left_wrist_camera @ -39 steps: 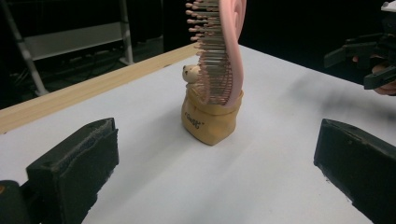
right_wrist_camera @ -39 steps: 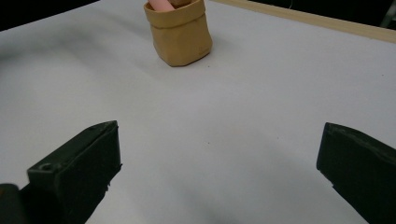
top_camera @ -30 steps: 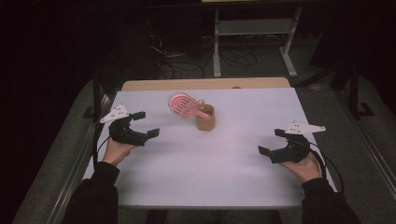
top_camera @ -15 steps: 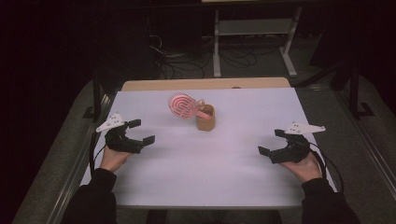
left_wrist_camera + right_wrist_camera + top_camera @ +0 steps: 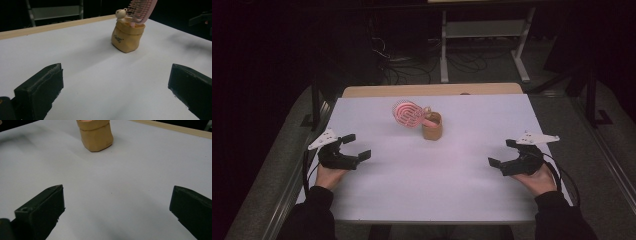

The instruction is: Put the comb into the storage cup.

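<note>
At the lower left of the high view, the left gripper (image 5: 354,146) rests low over the white table (image 5: 422,185), jaws spread wide and empty. Just above centre stands one tan pouch-shaped cup (image 5: 432,127) holding one pink hairbrush (image 5: 407,114). At the lower right, the right gripper (image 5: 502,153) hovers, jaws likewise apart.

Right claw (image 5: 117,212) is wide open, jaws w/ nothing between them, low over the white desk (image 5: 140,177). Tan pouch (image 5: 95,135) stands upright ahead, well apart from claw, towards the desk's far wooden edge (image 5: 175,128).
</note>
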The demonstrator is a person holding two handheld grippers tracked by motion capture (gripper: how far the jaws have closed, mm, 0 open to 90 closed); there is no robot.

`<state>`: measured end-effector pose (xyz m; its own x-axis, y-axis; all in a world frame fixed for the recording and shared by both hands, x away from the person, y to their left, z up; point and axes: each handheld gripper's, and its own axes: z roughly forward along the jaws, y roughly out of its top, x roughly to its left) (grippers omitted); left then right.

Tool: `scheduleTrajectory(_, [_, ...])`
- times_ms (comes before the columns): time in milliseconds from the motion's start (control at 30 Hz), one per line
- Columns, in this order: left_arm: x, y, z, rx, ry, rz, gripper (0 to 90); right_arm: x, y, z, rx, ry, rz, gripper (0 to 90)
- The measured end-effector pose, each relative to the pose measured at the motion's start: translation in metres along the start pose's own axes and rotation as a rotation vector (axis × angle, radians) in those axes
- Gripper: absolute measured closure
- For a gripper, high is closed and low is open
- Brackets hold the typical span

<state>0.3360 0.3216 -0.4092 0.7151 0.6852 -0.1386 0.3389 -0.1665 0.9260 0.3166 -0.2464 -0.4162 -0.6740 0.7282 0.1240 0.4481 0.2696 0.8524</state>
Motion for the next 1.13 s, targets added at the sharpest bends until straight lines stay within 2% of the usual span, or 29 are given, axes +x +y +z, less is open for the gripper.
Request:
scheduleTrajectory(333, [0.006, -0.012, -0.013, -0.026, 0.064, 0.003, 0.0, 0.000, -0.002, 0.000, -0.001, 0.001, 0.001, 0.0])
scheduleTrajectory(500, [0.010, -0.019, -0.021, -0.053, 0.094, -0.010, 0.0, 0.000, -0.003, -0.001, -0.002, -0.002, 0.005, 0.0])
scheduleTrajectory(767, [0.011, -0.029, -0.031, -0.071, 0.133, -0.028, 0.0, 0.001, -0.009, 0.001, 0.014, -0.005, 0.010, 0.0])
scheduleTrajectory(933, [0.011, -0.030, -0.031, -0.067, 0.135, -0.028, 0.0, 0.004, -0.012, 0.002, 0.037, -0.009, 0.006, 0.0])
scheduleTrajectory(1133, [0.010, -0.030, -0.030, -0.068, 0.129, -0.025, 0.0, 0.003, -0.015, -0.001, 0.028, -0.007, 0.015, 0.0])
